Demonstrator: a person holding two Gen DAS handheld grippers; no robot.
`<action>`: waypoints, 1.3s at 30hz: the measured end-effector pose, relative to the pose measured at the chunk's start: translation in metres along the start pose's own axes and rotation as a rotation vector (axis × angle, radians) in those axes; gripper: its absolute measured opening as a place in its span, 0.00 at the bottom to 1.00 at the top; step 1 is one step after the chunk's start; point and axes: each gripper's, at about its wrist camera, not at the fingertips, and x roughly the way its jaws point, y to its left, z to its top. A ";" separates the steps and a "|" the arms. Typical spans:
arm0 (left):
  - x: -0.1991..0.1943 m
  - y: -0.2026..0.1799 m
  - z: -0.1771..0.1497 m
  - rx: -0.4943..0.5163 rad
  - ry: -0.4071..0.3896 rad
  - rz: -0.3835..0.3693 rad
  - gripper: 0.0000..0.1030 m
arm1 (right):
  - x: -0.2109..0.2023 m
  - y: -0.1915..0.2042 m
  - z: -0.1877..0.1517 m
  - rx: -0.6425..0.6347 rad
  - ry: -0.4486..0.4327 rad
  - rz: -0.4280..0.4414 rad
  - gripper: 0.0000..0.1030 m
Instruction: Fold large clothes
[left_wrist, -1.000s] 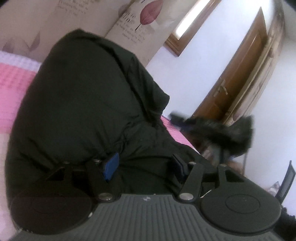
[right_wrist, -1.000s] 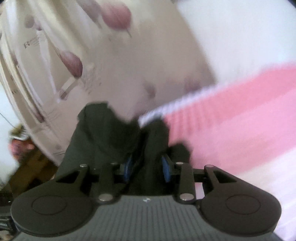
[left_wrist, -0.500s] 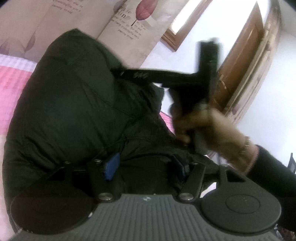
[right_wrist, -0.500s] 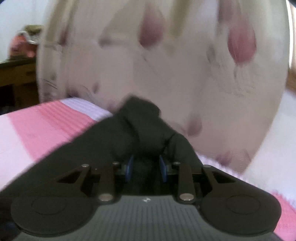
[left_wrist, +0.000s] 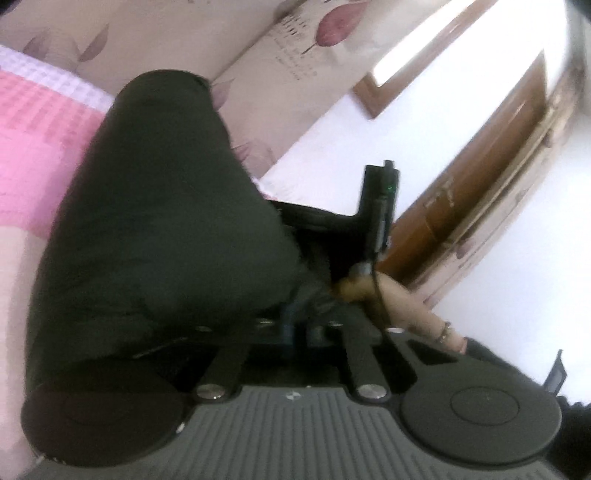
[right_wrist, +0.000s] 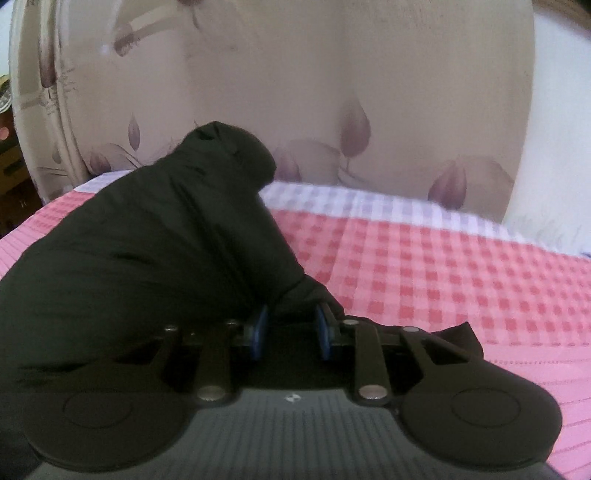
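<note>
A large black padded jacket (left_wrist: 159, 229) lies bunched on the pink checked bed (left_wrist: 33, 155). My left gripper (left_wrist: 299, 328) has its jaws close together on a fold of the jacket; the cloth hides the pads. The other gripper (left_wrist: 376, 206) and the hand holding it show just to the right of the jacket. In the right wrist view the jacket (right_wrist: 147, 251) rises as a mound on the left. My right gripper (right_wrist: 290, 332) is shut on black cloth between its blue pads (right_wrist: 258, 332), low over the bed (right_wrist: 443, 273).
A beige headboard with purple leaf print (right_wrist: 295, 92) stands behind the bed. A white wall and a brown wooden door (left_wrist: 480, 184) lie to the right in the left wrist view. Dark furniture (right_wrist: 11, 170) stands at the far left.
My left gripper's jaws have closed in on the jacket. The right gripper swung round with its cloth and came down low beside the jacket, facing the headboard.
</note>
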 end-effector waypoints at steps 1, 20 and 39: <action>0.001 -0.002 0.000 0.010 0.004 0.011 0.12 | 0.001 -0.002 -0.003 0.004 0.004 0.005 0.25; 0.004 -0.005 0.001 0.048 0.051 0.107 0.11 | -0.180 0.020 -0.036 0.031 -0.204 0.082 0.28; -0.054 -0.052 -0.010 0.205 -0.154 0.124 0.92 | -0.183 0.082 -0.155 0.110 -0.118 -0.126 0.26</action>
